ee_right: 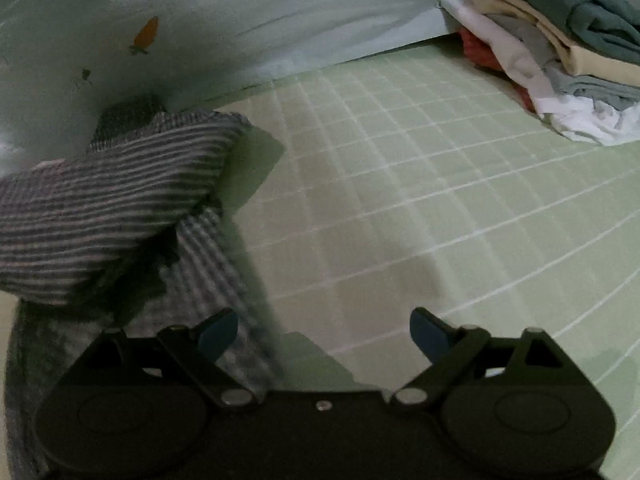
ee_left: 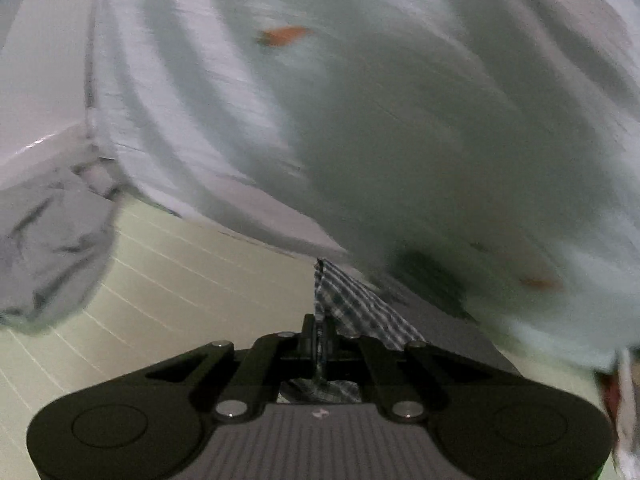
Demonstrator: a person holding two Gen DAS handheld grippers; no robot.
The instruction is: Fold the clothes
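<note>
My left gripper (ee_left: 320, 340) is shut on a corner of a checked grey-and-white cloth (ee_left: 360, 308), which rises from between the closed fingers and trails down behind them. In the right wrist view the same kind of striped or checked cloth (ee_right: 116, 196) lies bunched at the left, raised off the pale green gridded mat (ee_right: 420, 184). My right gripper (ee_right: 324, 332) stands open just above the mat, its blue-padded fingers (ee_right: 218, 330) wide apart with nothing between them. The cloth's lower edge hangs beside the left finger.
A pale blue sheet with small orange carrot prints (ee_left: 420, 120) fills the background, blurred; it shows as a sheet (ee_right: 224, 12) behind the mat too. A crumpled grey garment (ee_left: 52, 248) lies at left. A pile of folded clothes (ee_right: 560, 48) sits at the far right of the mat.
</note>
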